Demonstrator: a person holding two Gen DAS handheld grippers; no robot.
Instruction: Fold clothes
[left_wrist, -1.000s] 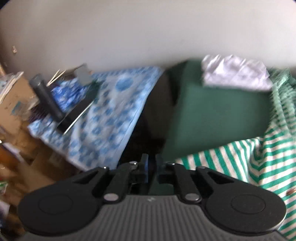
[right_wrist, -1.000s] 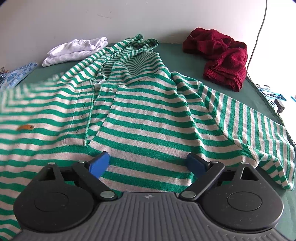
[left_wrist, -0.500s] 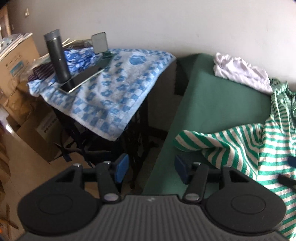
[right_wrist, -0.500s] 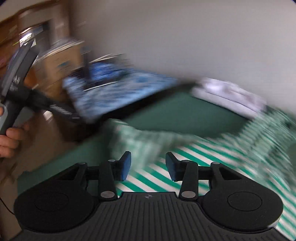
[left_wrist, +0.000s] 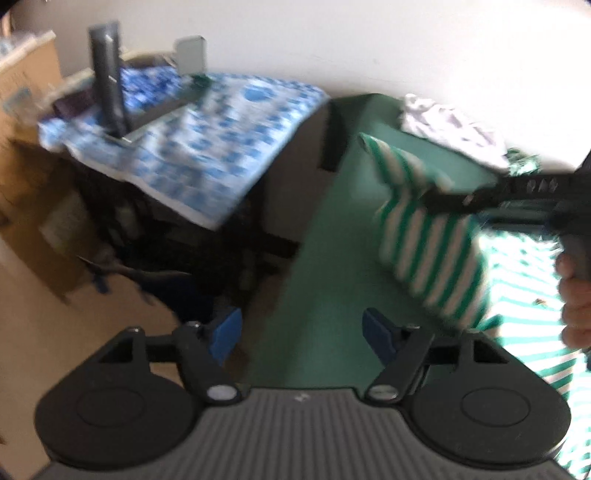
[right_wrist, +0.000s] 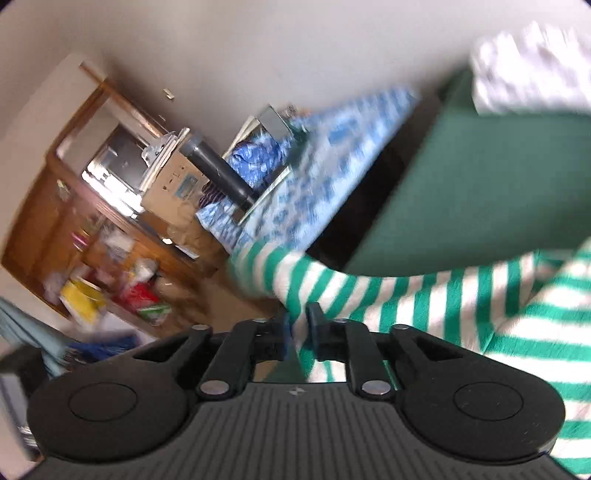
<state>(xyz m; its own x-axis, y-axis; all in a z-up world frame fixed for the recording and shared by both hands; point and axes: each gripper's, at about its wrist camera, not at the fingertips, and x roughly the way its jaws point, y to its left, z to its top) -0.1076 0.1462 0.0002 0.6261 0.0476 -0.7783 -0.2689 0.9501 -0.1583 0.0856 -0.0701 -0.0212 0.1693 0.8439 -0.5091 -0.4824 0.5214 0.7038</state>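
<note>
A green-and-white striped shirt (right_wrist: 406, 295) lies on the green-covered table (right_wrist: 480, 184). The jaws of my right gripper (right_wrist: 299, 319) are closing, with the pads pinching the shirt's left sleeve between them. In the left wrist view that sleeve (left_wrist: 432, 251) hangs lifted off the table (left_wrist: 332, 266) from the right gripper (left_wrist: 428, 195), with a person's hand (left_wrist: 576, 295) behind it. My left gripper (left_wrist: 301, 332) hovers over the table's left edge, near the sleeve. Its jaws are opening and nothing is between the blue pads.
A crumpled white garment (left_wrist: 450, 125) lies at the table's far edge. To the left stands a lower surface under a blue patterned towel (left_wrist: 207, 147), with a dark flask (left_wrist: 107, 81) on it. Cardboard boxes (left_wrist: 22, 92) and a wooden cabinet (right_wrist: 74, 206) stand further left.
My left gripper went from shut to wide open and dropped toward the table's edge. My right gripper swung left from the shirt's body, narrowed onto the sleeve and lifted it.
</note>
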